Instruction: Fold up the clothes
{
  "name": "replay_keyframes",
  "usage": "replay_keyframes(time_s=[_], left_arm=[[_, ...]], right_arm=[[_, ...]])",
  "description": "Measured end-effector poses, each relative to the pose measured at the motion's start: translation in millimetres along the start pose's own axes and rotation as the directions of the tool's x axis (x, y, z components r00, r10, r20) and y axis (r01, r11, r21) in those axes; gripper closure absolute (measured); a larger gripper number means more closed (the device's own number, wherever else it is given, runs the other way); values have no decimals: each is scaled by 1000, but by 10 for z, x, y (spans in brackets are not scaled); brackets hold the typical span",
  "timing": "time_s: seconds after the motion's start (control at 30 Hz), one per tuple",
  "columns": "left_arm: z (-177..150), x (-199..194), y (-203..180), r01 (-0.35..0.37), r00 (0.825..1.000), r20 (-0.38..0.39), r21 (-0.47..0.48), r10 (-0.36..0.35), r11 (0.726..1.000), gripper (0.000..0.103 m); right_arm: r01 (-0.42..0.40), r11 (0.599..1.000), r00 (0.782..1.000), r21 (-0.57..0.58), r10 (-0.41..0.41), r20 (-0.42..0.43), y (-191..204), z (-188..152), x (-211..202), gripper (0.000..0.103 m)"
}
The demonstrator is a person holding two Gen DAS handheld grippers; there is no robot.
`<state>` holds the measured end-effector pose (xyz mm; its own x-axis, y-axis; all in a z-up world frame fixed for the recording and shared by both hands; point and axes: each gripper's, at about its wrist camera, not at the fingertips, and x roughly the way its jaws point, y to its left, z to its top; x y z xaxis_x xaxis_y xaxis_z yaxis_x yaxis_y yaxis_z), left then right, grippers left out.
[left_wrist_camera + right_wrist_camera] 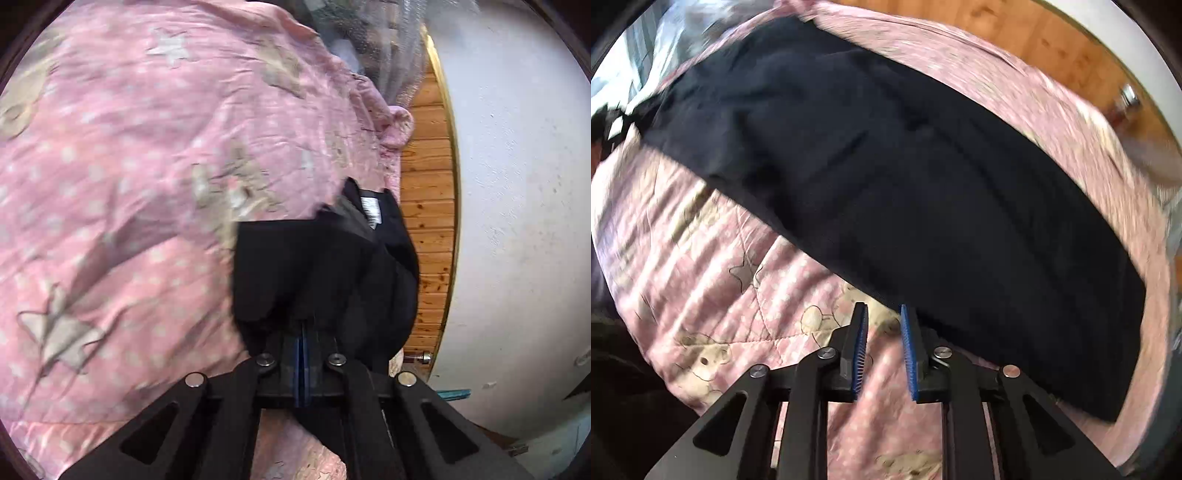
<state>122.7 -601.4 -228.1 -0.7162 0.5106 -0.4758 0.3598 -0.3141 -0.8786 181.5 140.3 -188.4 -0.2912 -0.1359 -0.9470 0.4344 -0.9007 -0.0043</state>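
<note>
Fold barely underway imo: left gripper (303, 332) jaws clenched on dark garment (905, 177) edge, right gripper (883, 325) jaws released, garment long across pink quilt (713, 295).

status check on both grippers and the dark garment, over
Left hand-held gripper shut on dark garment. Right hand-held gripper open, empty, at its near edge. Garment spread on pink quilt. Nothing in the way.

Your left black plastic gripper (303, 332) and right black plastic gripper (883, 332) share triangular cut-outs, round silver screws and ribbed blue pads (909, 354) lining the jaws.
</note>
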Motion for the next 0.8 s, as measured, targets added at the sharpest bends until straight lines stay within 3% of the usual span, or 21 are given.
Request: replay_keyframes(time_s=[0.1, 0.17, 0.27, 0.3, 0.33, 0.4, 0.43, 0.47, 0.53, 0.6, 0.67, 0.73, 0.8], left_arm=[[59, 57, -104, -26, 999, -36, 43, 28, 999, 102], [70, 12, -47, -73, 996, -45, 52, 75, 996, 102], [108, 34, 54, -108, 993, -52, 35, 110, 994, 98], [115, 35, 68, -109, 992, -56, 27, 110, 994, 98], [118, 33, 56, -118, 991, -61, 31, 119, 993, 96], [111, 39, -17, -154, 984, -77, 76, 160, 985, 93], [103, 43, -50, -180, 978, -86, 101, 189, 979, 93], [97, 41, -74, -199, 973, -95, 118, 211, 973, 93], [85, -15, -112, -229, 966, -94, 131, 242, 965, 88], [60, -112, -162, -243, 965, -72, 112, 252, 964, 78], [-15, -256, -188, -221, 974, -29, 87, 224, 971, 53], [-104, -340, -152, -247, 969, 2, 54, 247, 968, 39], [-164, -313, -76, -253, 968, 7, 16, 252, 967, 39]], right_arm=[[-92, 942, 994, 323, 69, 82, -570, -6, -151, 81], [-123, 891, 988, 438, 70, 135, -853, 48, -129, 78], [-71, 832, 994, 550, 11, 111, -1283, 54, 123, 78], [-42, 812, 995, 582, -16, 94, -1469, 29, 213, 83], [-53, 785, 992, 618, -28, 121, -1669, -73, 230, 103], [-77, 697, 986, 713, -55, 160, -2062, -276, 172, 103], [-71, 639, 984, 766, -79, 158, -2230, -382, 112, 98], [-99, 579, 980, 809, -85, 181, -2372, -503, 30, 82], [-189, 467, 958, 864, -106, 267, -2558, -785, -175, 69], [-275, 326, 932, 904, -139, 333, -2668, -1131, -320, 61], [-347, 182, 913, 920, -161, 376, -2724, -1463, -342, 59], [-361, 109, 912, 926, -166, 375, -2769, -1627, -282, 59], [-359, 79, 914, 930, -173, 368, -2792, -1664, -173, 59]])
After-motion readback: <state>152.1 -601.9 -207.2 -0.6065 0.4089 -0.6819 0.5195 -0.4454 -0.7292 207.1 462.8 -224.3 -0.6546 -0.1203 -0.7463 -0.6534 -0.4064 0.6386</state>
